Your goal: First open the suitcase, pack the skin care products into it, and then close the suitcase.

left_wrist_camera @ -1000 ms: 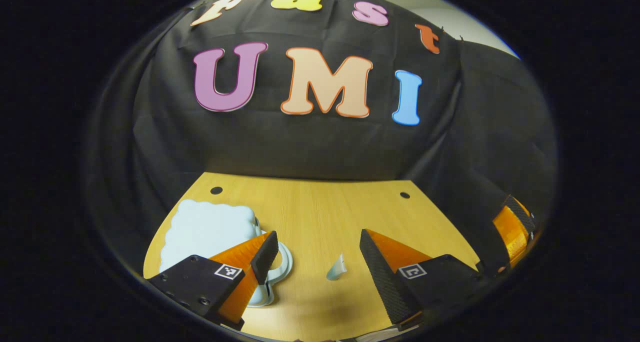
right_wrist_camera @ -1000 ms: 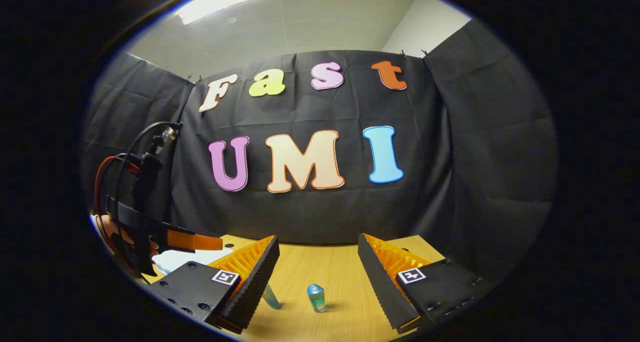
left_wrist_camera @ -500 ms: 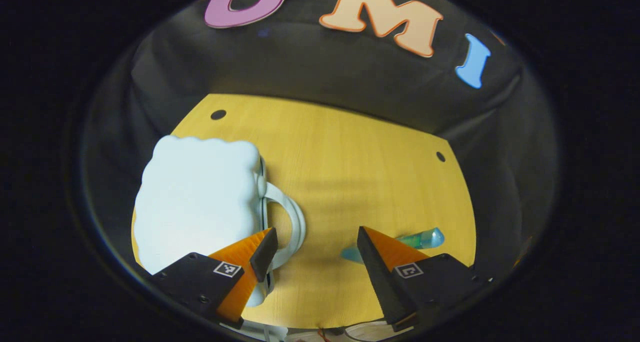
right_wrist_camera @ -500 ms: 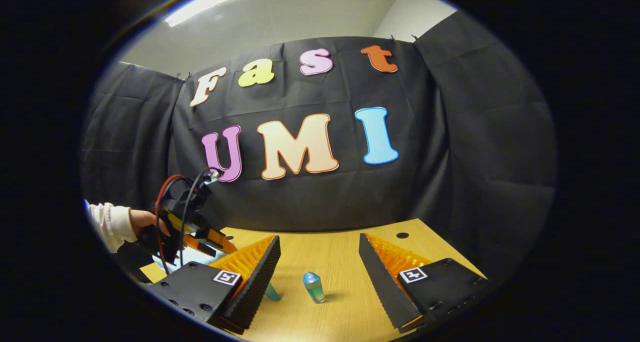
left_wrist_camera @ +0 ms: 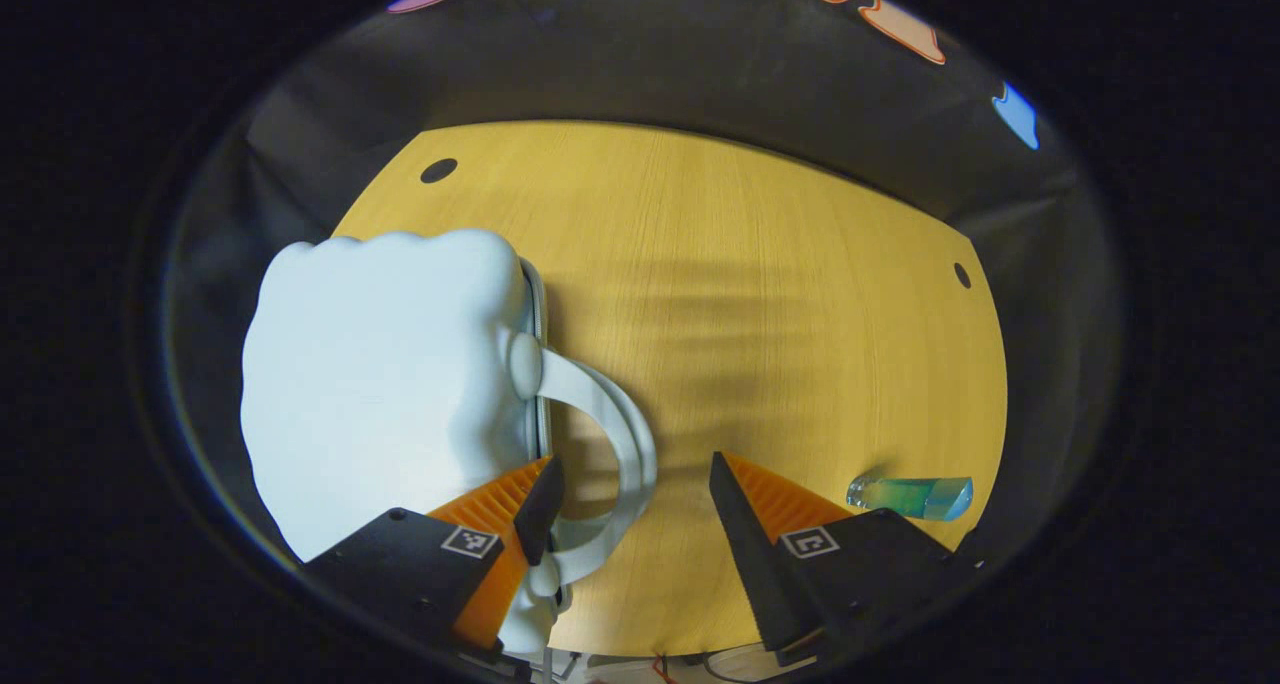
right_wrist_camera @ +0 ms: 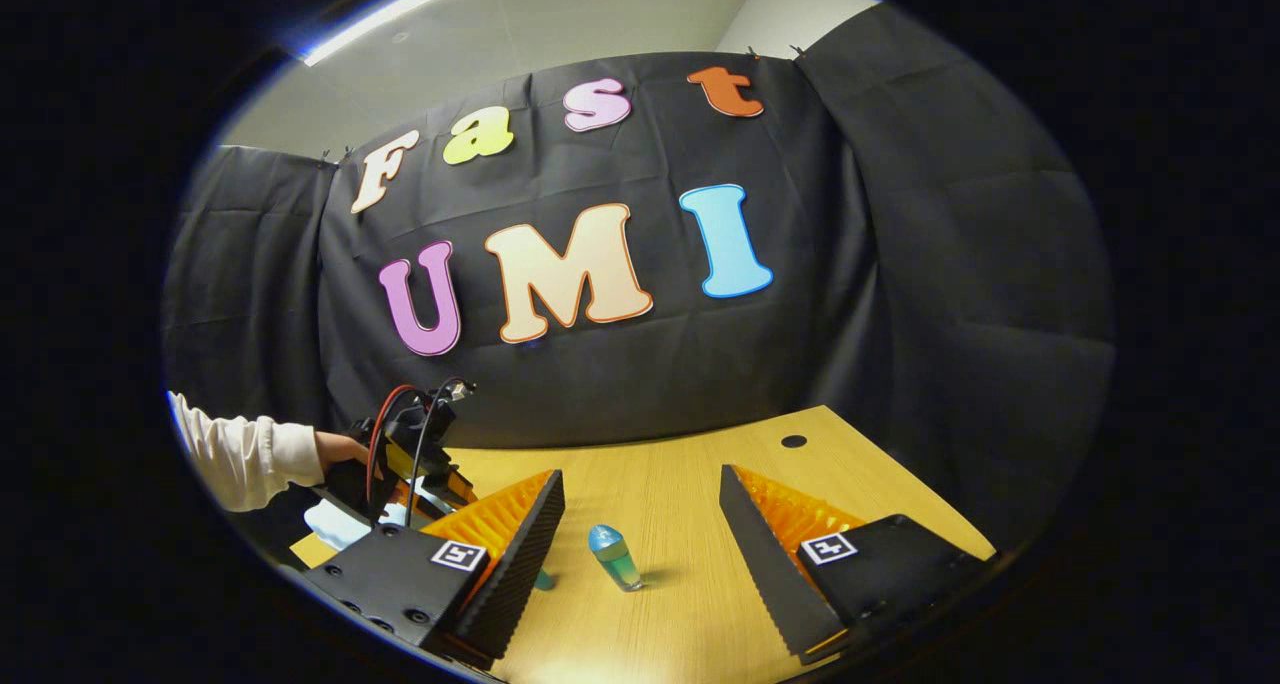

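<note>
Left gripper (left_wrist_camera: 632, 489) lowered over suitcase (left_wrist_camera: 385, 384) handle, jaws apart.

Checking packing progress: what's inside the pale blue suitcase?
The pale blue cloud-shaped suitcase lies closed on the wooden table, so its inside is hidden. A blue-green bottle lies outside it.

The left gripper (left_wrist_camera: 632, 484) hangs over the table (left_wrist_camera: 760, 294), jaws apart — its left finger (left_wrist_camera: 530, 494) inside the loop of the handle (left_wrist_camera: 615, 444) of the shut pale suitcase (left_wrist_camera: 380, 384). A bottle (left_wrist_camera: 910, 496) lies on its side to the right, by the table's edge.
</note>
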